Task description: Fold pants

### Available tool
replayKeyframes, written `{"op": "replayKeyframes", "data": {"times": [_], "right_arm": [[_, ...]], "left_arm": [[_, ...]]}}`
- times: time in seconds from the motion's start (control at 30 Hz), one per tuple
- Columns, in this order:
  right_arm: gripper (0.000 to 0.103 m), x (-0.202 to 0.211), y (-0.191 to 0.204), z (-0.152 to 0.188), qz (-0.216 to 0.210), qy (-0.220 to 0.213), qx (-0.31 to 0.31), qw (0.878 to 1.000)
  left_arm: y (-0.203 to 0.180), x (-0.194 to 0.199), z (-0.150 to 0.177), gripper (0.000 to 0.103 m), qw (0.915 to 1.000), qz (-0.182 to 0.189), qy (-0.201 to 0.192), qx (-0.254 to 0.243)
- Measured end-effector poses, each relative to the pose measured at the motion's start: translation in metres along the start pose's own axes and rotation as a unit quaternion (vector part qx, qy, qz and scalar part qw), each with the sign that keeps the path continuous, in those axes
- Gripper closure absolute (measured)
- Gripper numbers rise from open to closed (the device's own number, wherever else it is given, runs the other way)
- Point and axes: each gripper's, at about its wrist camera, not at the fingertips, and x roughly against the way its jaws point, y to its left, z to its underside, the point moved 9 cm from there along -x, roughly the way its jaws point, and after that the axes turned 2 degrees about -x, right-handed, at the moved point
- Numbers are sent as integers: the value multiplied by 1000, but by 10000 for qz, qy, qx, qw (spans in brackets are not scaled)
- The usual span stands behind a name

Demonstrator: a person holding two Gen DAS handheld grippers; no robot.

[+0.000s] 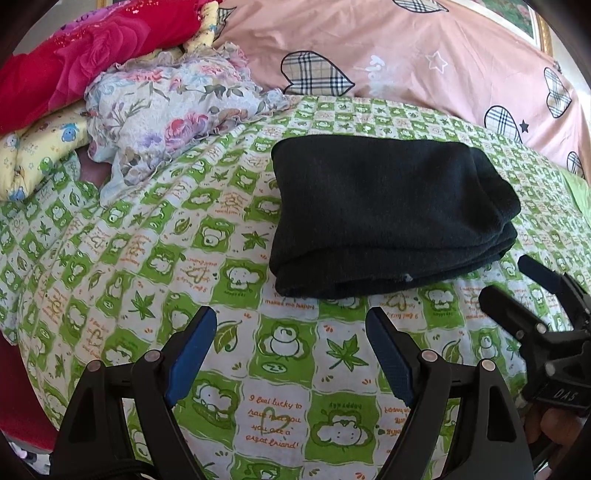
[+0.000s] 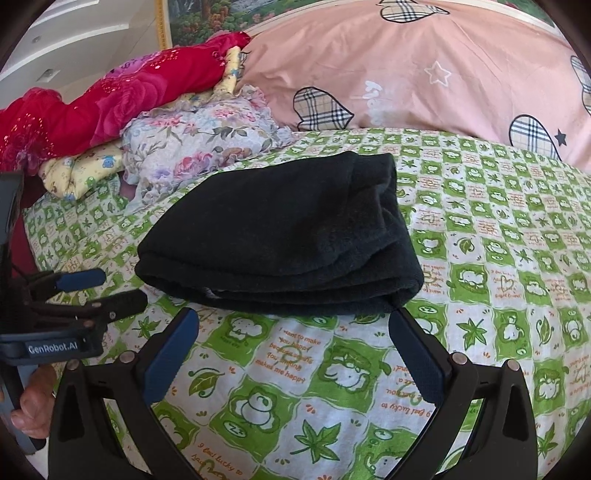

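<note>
A: Left gripper (image 1: 291, 317), own camera. Jaws stand wide apart, blue pads facing each other, nothing between them but bedsheet (image 1: 147, 266). Touching nothing that I can see.

B: And the pants?

A: Black pants (image 1: 388, 218), folded into a thick stack, lie flat on the sheet at about 1 o'clock from the fingertips, near but apart. Folded edge faces the gripper; layers show at the right end.

B: Right gripper?

A: Right gripper (image 2: 293, 319), own camera: jaws also spread wide, empty. The pants (image 2: 280, 236) lie at 12 o'clock, the near edge just beyond the fingertips. The right fingertip (image 2: 397, 317) sits just beside the stack's lower right corner; contact I cannot tell.

B: Each one visible to the other?

A: Yes. The right gripper (image 1: 517, 280) shows at 3 o'clock in the left view, a hand (image 1: 554, 428) below it. The left gripper (image 2: 110, 291) shows at 9 o'clock in the right view, a hand (image 2: 35, 402) on its handle.

B: Surroundings?

A: Green-and-white checked sheet with cartoon prints and leaves. At 10 to 11 o'clock, a floral cloth (image 1: 166, 114), a yellow printed cloth (image 1: 40, 151) under it, a red blanket with roses (image 1: 85, 51) behind. At 12 to 2 o'clock, a pink quilt with plaid hearts (image 1: 406, 59). Picture frame (image 2: 207, 14) on the far wall.

B: Anything in the way?

A: Open sheet between both grippers and the pants.
</note>
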Motion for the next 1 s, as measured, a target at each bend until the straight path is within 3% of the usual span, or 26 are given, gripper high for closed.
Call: {"op": "replayKeyframes", "data": {"times": [1.0], "right_arm": [[1,-7,3,5,98,41,198,9997]], "left_arm": [[-3,-14,8,19,9997,-161,18,-208]]}}
